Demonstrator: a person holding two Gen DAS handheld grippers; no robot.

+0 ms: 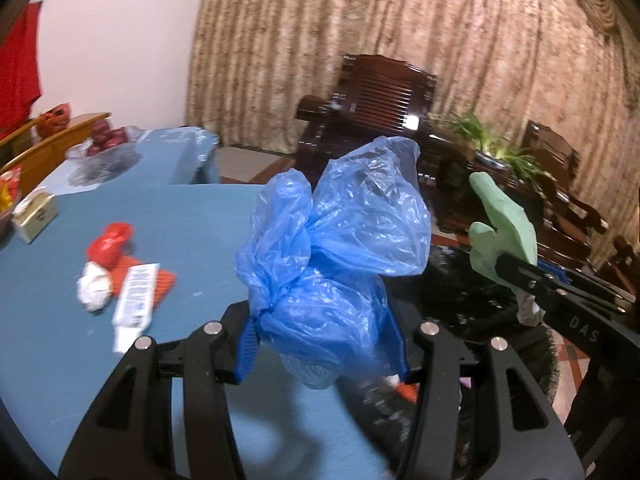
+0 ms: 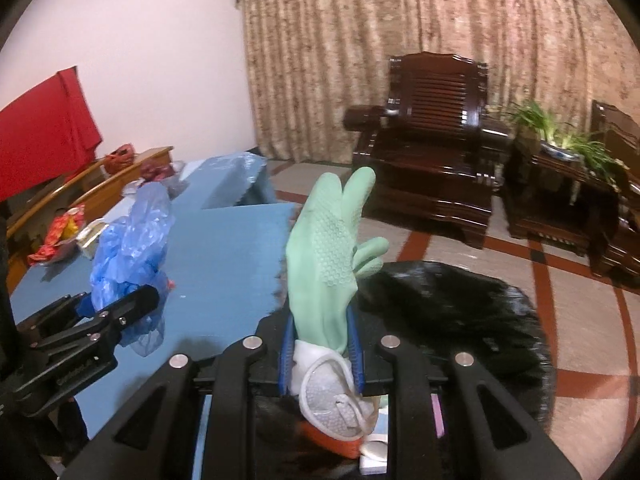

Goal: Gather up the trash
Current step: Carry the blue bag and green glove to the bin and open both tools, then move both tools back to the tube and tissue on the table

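Crumpled blue thin-plastic bag (image 1: 332, 240): your left gripper (image 1: 324, 344) pinches its gathered lower part, held just above the blue table's (image 1: 80, 360) right edge. Weightless, limp, slippery; grip the bunched neck.

Mint-green rubber glove (image 2: 328, 256): your right gripper (image 2: 320, 364) clamps its cuff, over the black bin bag (image 2: 460, 312). Floppy, grippy; hold the cuff.

Crumpled blue bag (image 1: 332, 248) is pinched upright, puffed out on top. Green rubber glove (image 2: 330, 256) stands fingers-up, white cuff at the bottom, right over the black bin (image 2: 460, 312).
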